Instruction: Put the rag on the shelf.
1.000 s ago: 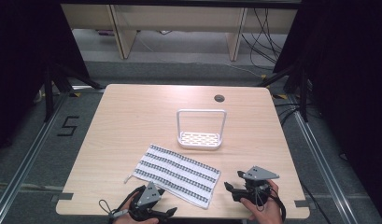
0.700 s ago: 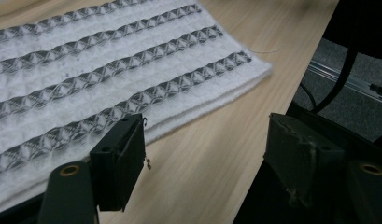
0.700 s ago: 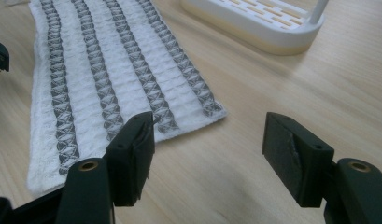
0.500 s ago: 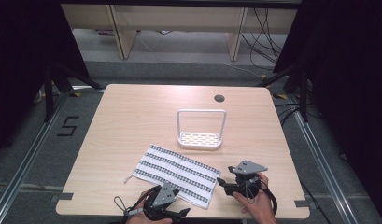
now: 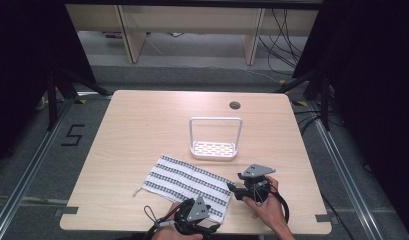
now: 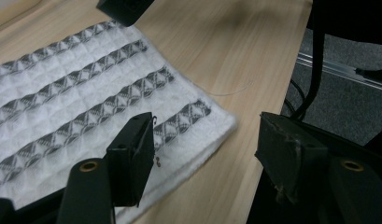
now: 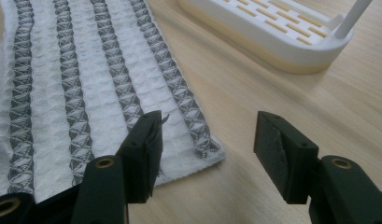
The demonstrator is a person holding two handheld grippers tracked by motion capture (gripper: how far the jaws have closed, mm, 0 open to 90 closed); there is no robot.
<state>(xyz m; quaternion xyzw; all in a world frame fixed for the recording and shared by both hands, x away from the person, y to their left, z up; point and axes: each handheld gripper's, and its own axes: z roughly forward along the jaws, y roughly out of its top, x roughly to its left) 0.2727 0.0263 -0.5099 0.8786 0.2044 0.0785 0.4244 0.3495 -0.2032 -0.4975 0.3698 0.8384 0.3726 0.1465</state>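
A white towel with grey stripes (image 5: 184,184) lies flat on the wooden table (image 5: 142,125), near its front. My left gripper (image 5: 207,221) is at the towel's front right corner. In the left gripper view it (image 6: 205,149) stands open, one jaw over the towel (image 6: 76,112) and the other over the table edge. My right gripper (image 5: 235,188) is at the towel's right end. The right gripper view shows it (image 7: 207,147) open and low, with the towel corner (image 7: 205,151) between the jaws.
A white slotted rack with a tall handle (image 5: 215,139) stands behind the towel, and its base (image 7: 272,32) lies just beyond my right jaws. A round cable hole (image 5: 235,105) sits at the table's back. The table's front edge is right under both hands.
My left gripper has slid right along the front edge to the towel's front right corner. The right gripper has moved a little left and away, up to the towel's right end.
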